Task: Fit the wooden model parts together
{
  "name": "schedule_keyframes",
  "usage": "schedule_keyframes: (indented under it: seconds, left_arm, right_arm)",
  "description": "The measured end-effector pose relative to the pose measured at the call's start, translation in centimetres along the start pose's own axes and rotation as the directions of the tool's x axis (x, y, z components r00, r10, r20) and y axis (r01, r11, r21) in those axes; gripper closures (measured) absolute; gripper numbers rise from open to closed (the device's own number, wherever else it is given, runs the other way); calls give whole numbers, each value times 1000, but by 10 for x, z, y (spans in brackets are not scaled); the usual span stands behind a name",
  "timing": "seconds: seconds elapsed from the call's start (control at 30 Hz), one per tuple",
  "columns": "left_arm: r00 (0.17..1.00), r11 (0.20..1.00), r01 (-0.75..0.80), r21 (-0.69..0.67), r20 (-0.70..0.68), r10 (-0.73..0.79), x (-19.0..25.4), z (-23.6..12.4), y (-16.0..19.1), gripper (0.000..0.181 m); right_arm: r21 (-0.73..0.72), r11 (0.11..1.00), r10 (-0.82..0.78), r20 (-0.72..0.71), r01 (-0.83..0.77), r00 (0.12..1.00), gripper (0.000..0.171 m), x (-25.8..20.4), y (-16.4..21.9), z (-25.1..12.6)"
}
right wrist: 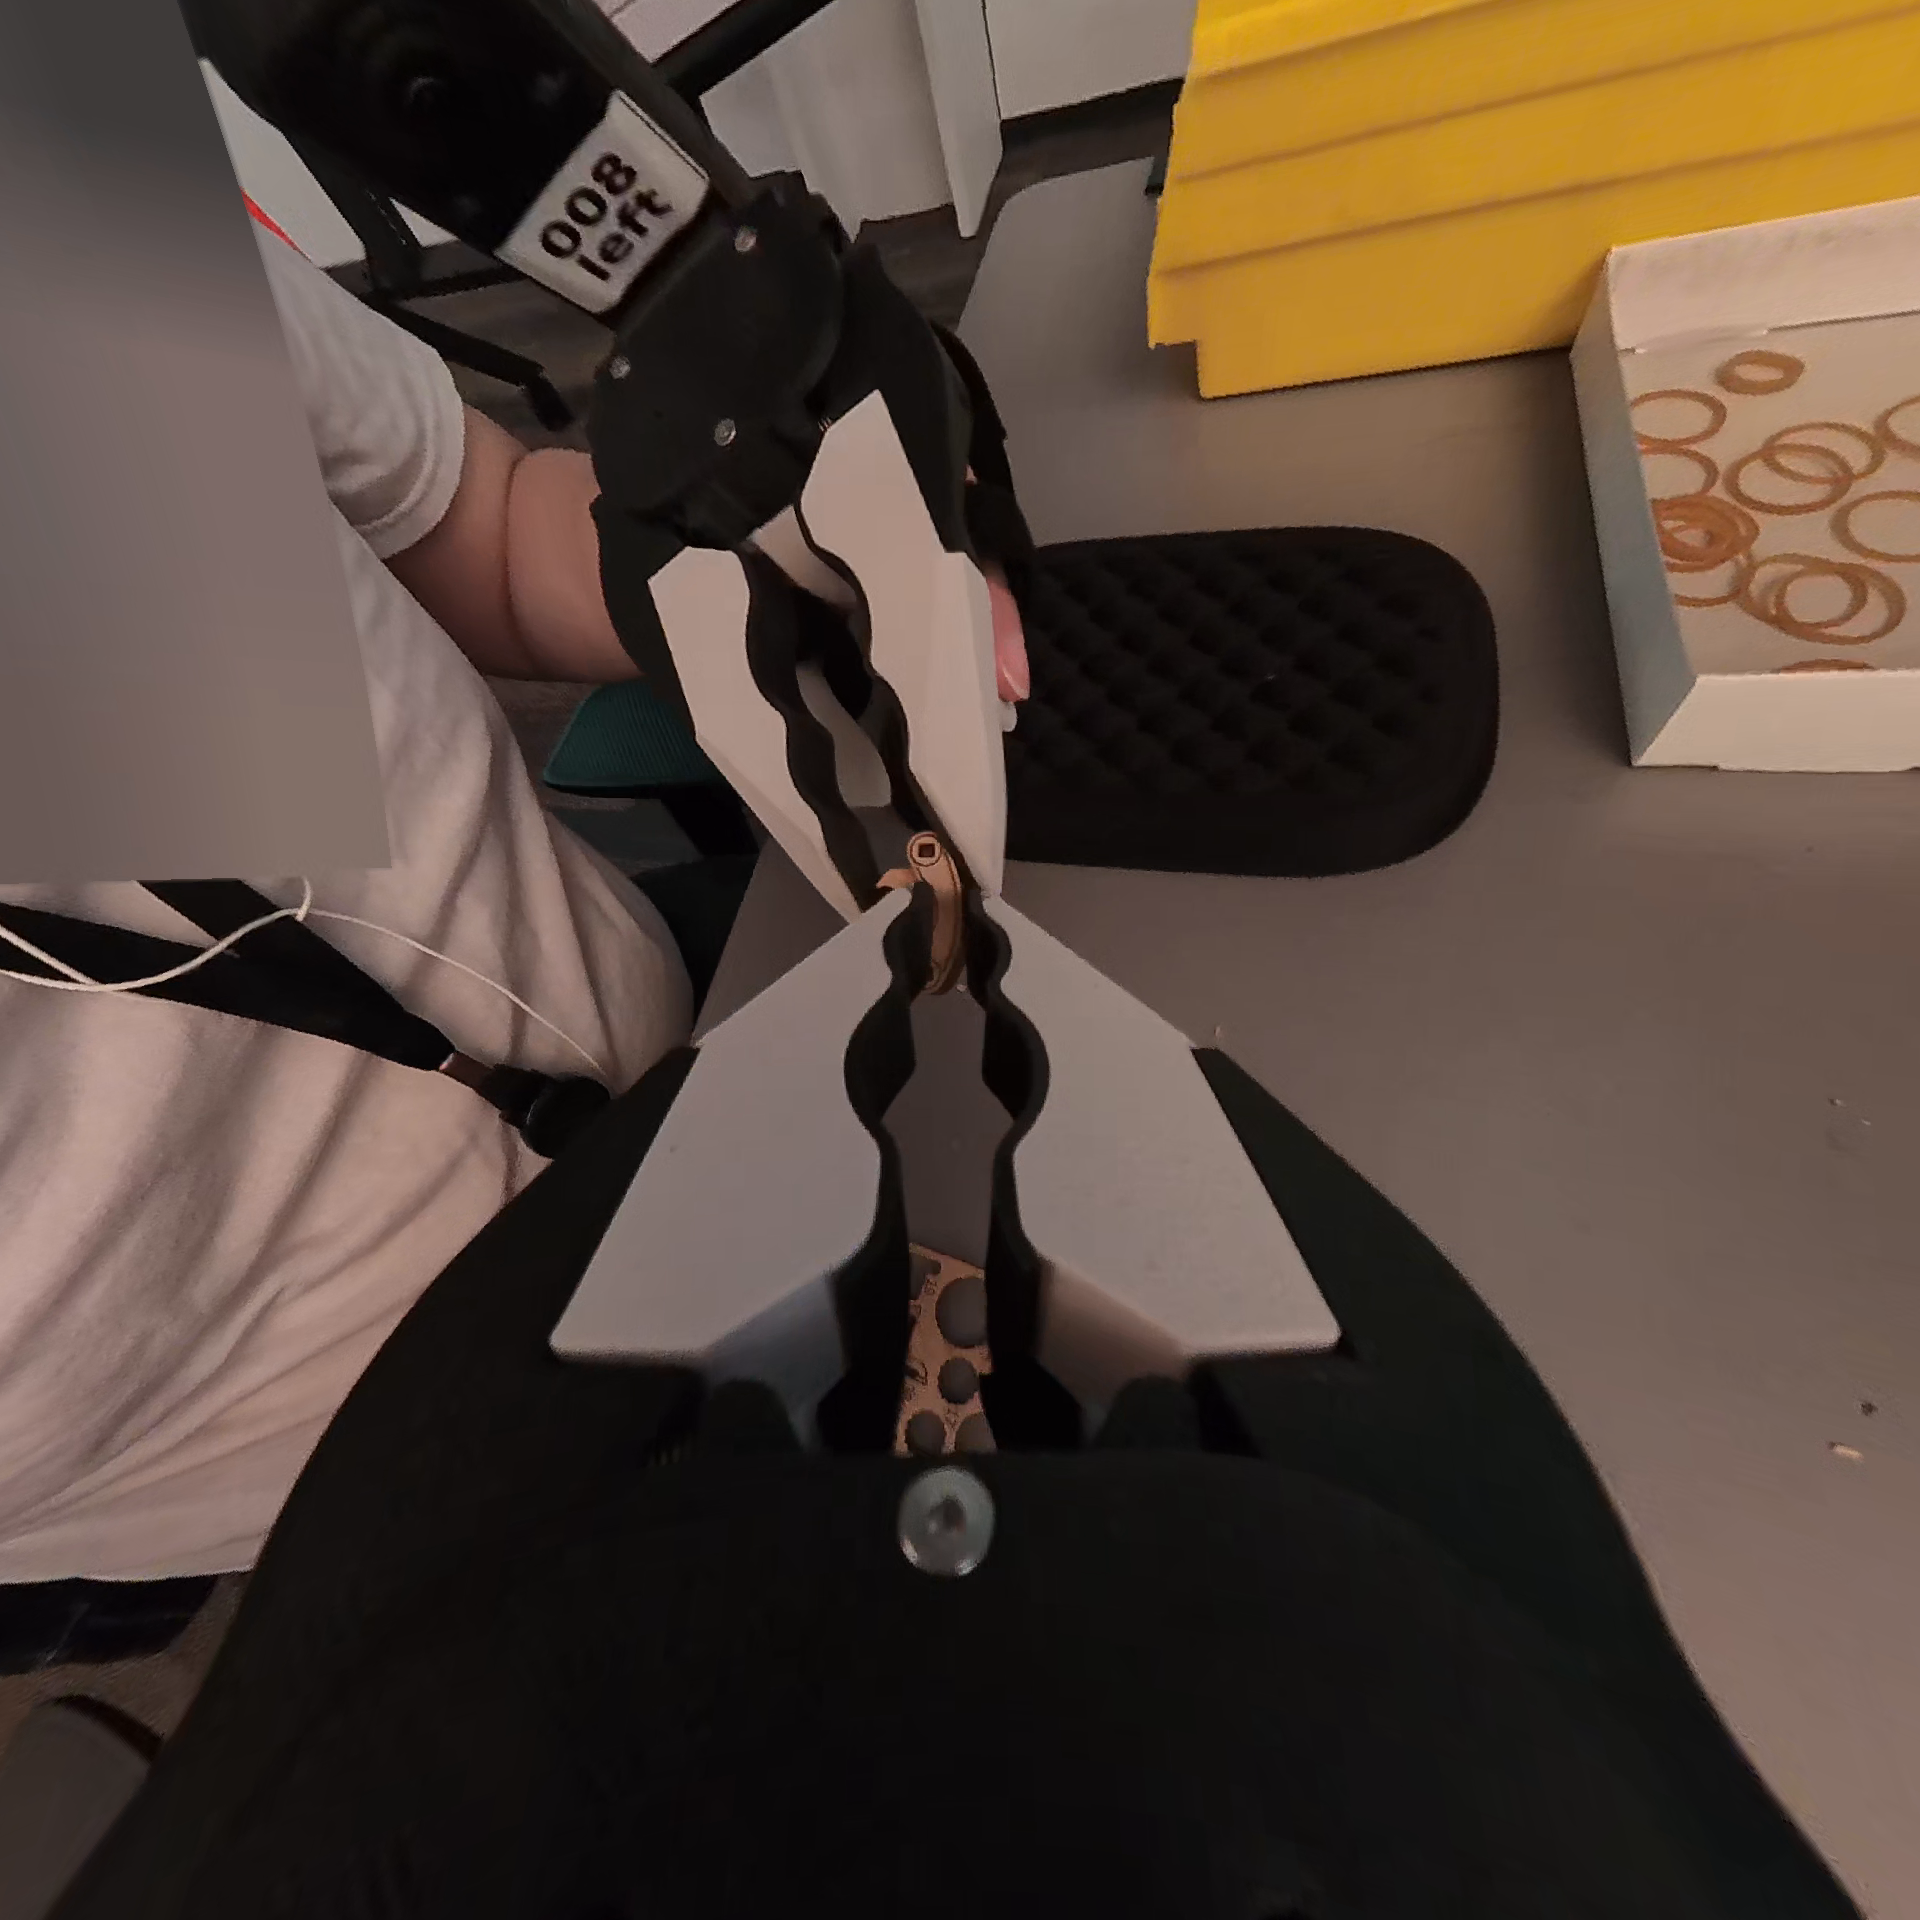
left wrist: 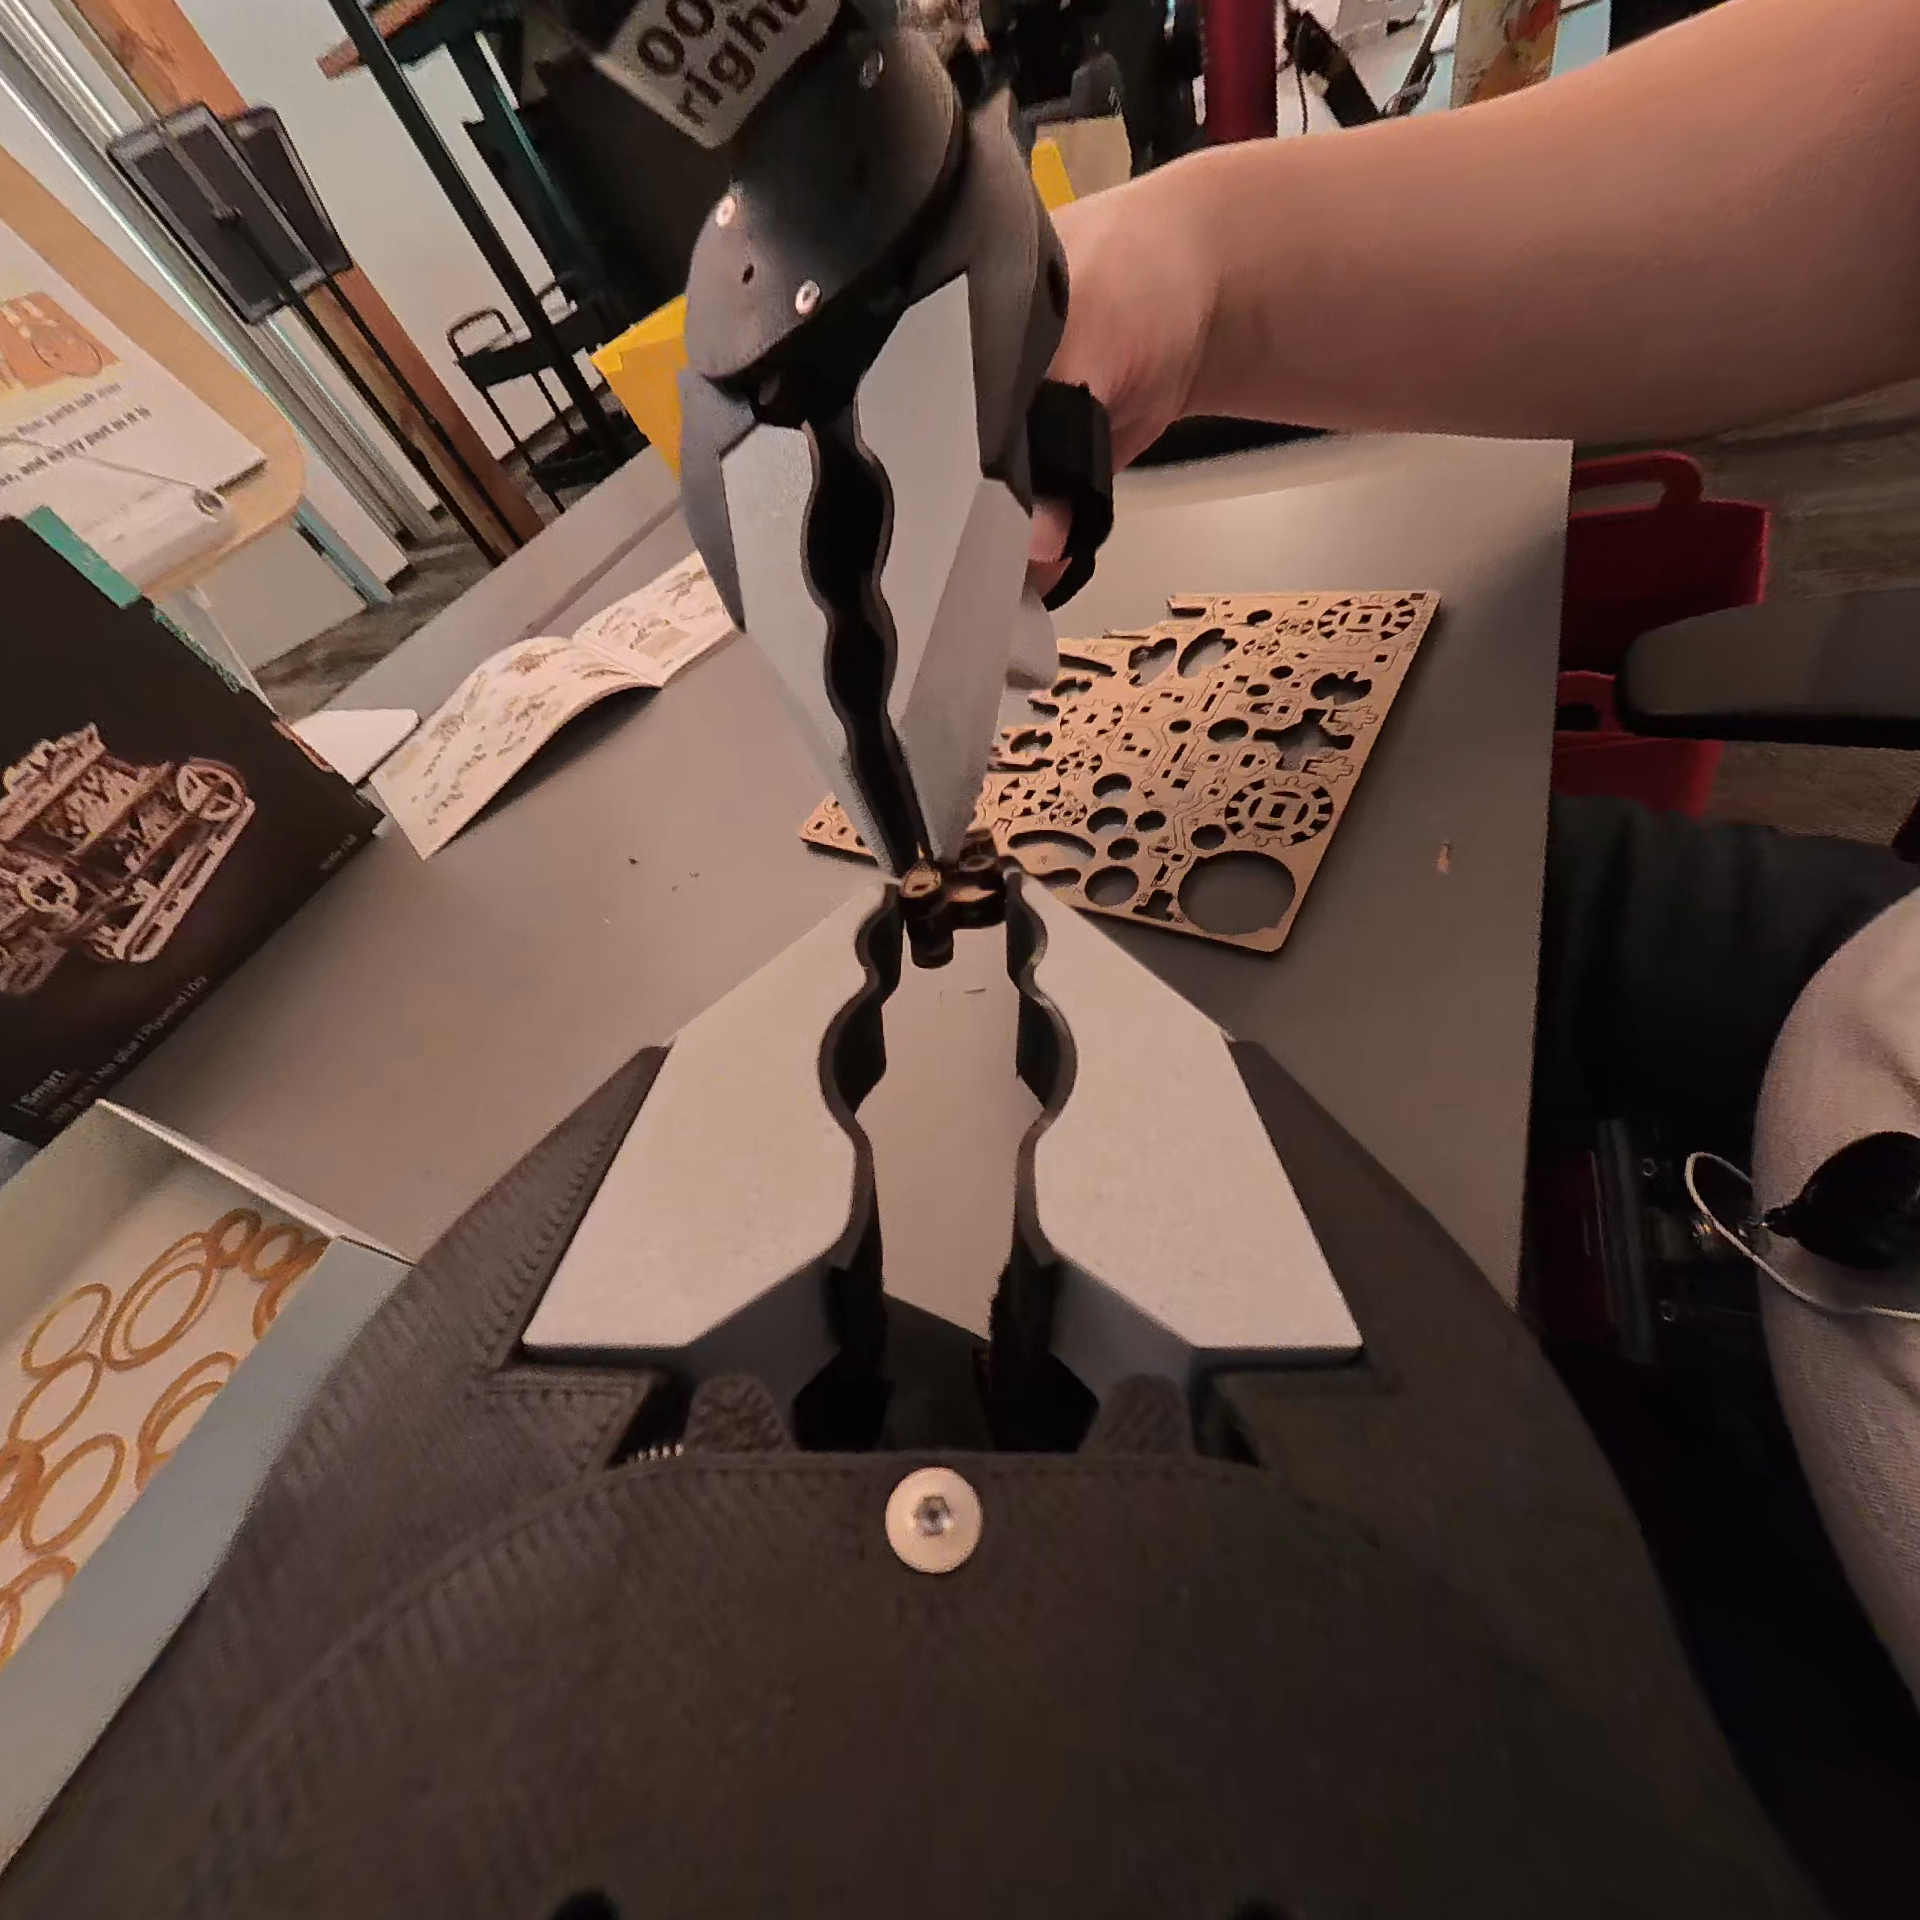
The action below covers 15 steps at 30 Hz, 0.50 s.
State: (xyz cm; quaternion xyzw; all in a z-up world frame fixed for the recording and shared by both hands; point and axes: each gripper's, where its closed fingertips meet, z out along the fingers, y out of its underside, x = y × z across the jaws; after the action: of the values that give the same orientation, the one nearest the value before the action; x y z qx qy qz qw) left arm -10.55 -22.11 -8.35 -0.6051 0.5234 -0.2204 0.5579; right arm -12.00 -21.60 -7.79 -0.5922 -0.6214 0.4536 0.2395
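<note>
In the left wrist view my left gripper (left wrist: 948,891) is shut on a small dark wooden model part (left wrist: 956,900) held above the grey table (left wrist: 623,935). My right gripper (left wrist: 914,860) comes down from above, shut, its tips meeting that part. In the right wrist view my right gripper (right wrist: 943,914) is shut on a curved tan wooden piece (right wrist: 943,951). The left gripper (right wrist: 928,881) reaches in from the upper left, pinching a piece with a square hole (right wrist: 925,854). The two pieces touch tip to tip; how they join is hidden by the fingers.
A laser-cut wooden sheet (left wrist: 1174,748) lies flat behind the grippers. An open instruction booklet (left wrist: 561,696) and a dark kit box (left wrist: 125,831) stand to the left. A white box of tan rings (right wrist: 1766,499) and a yellow bin (right wrist: 1455,156) sit farther off. A black padded seat (right wrist: 1247,686) is beside the table. The tips of both grippers are at nearly the same place. From either gripper's tips it is about 15 cm to the black padded seat (right wrist: 1247,686).
</note>
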Motion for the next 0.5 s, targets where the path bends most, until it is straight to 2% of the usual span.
schedule_keyframes:
  seconds: [0.07, 0.13, 0.17, 0.33, 0.5]
  left_arm:
    - [1000, 999, 13, -51, 3, -13, -2, 4, 6, 158]
    - [1000, 996, 12, -94, 26, -9, -5, 5, 12, 138]
    - [999, 994, 13, -113, 38, -9, -7, 4, 15, 135]
    - [993, 975, 96, -198, 86, -80, -13, -8, 31, 140]
    - [984, 950, 157, -269, 126, -127, -11, -14, 47, 144]
  right_arm:
    - [-27, 999, 17, -20, -18, 1000, 167, 6, 7, 0]
    - [-73, 996, 51, -50, -55, 997, 168, 15, 19, 2]
    - [-102, 991, 77, -76, -84, 994, 168, 22, 27, 4]
    - [-181, 954, 206, -182, -239, 962, 167, 41, 49, 16]
    - [-198, 944, 192, -323, -265, 927, 162, 44, 55, 19]
